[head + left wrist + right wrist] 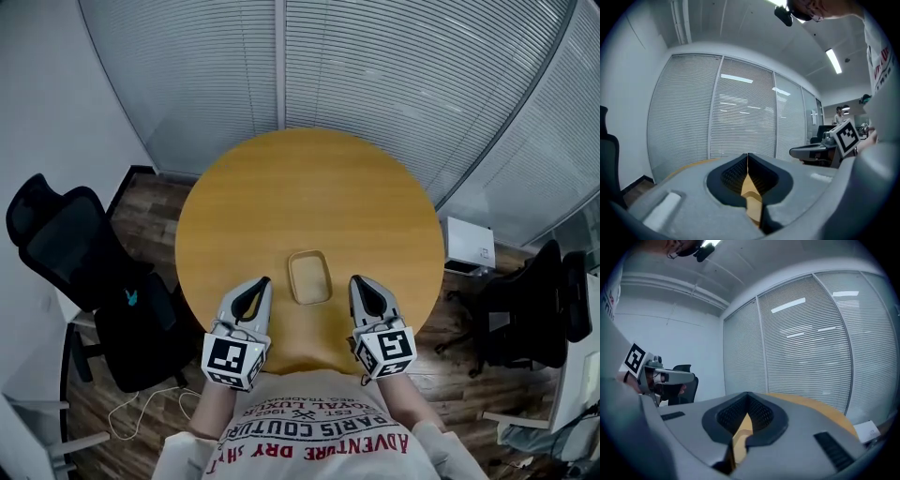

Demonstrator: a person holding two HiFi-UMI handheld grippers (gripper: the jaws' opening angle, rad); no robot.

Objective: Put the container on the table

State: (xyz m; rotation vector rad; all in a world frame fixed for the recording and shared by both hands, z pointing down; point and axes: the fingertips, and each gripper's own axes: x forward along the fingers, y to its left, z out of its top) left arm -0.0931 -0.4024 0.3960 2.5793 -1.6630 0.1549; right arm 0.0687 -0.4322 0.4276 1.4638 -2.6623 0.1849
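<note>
A small tan rectangular container [309, 277] rests on the round wooden table [309, 202] near its front edge. My left gripper [266, 281] is just left of the container and my right gripper [353, 280] just right of it, both apart from it. Each points toward the far side of the table. In the left gripper view the left gripper [747, 156] has its jaws together with nothing between them. The right gripper view shows the right gripper [747, 395] likewise shut and empty. The container is not seen in either gripper view.
A black office chair [84, 272] stands to the left of the table and another black chair [525, 314] to the right. Glass walls with blinds [375, 75] curve behind the table. A white box [467, 246] sits on the floor at the right.
</note>
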